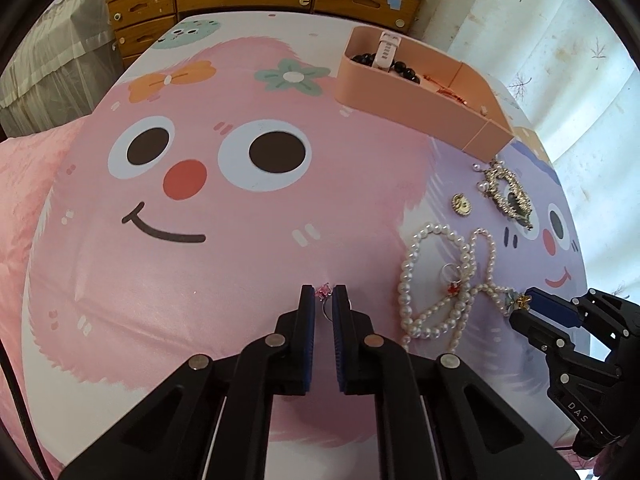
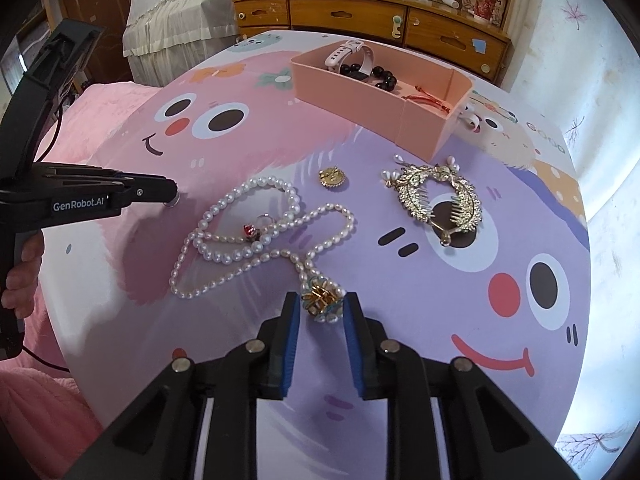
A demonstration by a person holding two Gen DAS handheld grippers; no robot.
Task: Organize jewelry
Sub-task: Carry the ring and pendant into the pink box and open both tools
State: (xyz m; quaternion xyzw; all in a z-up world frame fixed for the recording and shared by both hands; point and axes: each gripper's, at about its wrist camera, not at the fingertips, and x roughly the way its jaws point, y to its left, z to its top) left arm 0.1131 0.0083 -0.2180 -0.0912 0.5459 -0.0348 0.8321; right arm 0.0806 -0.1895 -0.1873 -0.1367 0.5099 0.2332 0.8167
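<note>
Left claw point(image 1: 323, 294), pink-stoned silver ring point(image 1: 323, 293)

The right claw point(image 2: 322, 306) has closed on the gold clasp point(image 2: 320, 300) of the pearl necklace point(image 2: 240, 240) on the worktop point(image 2: 420, 300). Beyond lie a brooch point(image 2: 331, 177), a hair comb point(image 2: 440, 200) and a pink tray point(image 2: 360, 100).

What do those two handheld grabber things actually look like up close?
Each is a matte black plastic gripper with two flat fingers lined with blue ribbed pads, linked by angular arms with silver round rivets. The left gripper carries white "GenRobot.AI" lettering on its side in the right wrist view; the right gripper shows "DAS" in the left wrist view. A thin black cable trails from the left gripper's pistol-style handle.
</note>
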